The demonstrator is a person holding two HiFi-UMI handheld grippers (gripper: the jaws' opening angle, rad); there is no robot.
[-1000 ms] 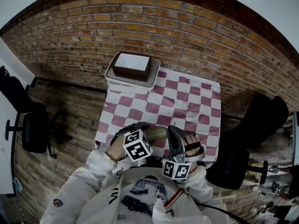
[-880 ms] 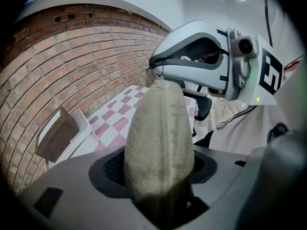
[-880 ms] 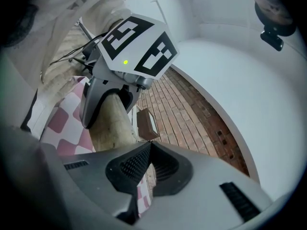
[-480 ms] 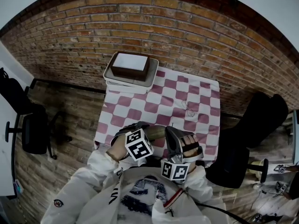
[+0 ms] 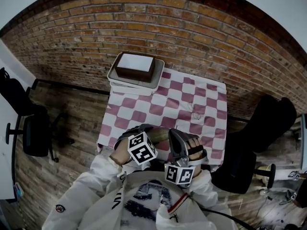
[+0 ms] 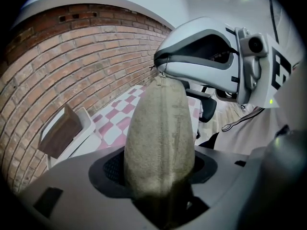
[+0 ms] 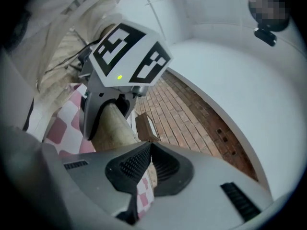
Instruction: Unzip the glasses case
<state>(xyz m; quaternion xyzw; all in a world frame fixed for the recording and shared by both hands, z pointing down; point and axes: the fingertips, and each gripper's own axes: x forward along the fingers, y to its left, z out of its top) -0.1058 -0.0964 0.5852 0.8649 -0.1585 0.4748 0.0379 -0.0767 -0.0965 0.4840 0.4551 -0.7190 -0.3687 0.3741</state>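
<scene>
Glasses case: the olive fabric glasses case (image 6: 160,138) is off the table, held in the air just in front of your chest, over the near edge of the checked cloth (image 5: 184,99).
Long axis: it runs straight from your left gripper (image 6: 159,169) to your right gripper (image 7: 149,145), so the two tools face each other end to end.
Zipper: the seam (image 6: 180,121) runs along that same axis on the side facing the left gripper view, up to the far tip.
Left gripper: clamped on the near end of the case, pads pressing its sides; this is your anchor.
Right gripper: jaws fully together at the far tip of the case, where a small tab (image 6: 161,75) hangs. You look to be pinching the zipper pull, though it is too small to confirm.
Which hand acts: the right is the one at the pull. The left only holds.
Coming move: as I judge it, draw the right gripper along the seam line, back toward the left one, keeping the pull in line with the case's length.
Risk: pulling across the axis would likely twist the case in the left clamp.
Further out: stacked trays with a brown box (image 5: 135,67) sit at the table's far corner, against the brick wall (image 5: 192,42), well clear of you.
</scene>
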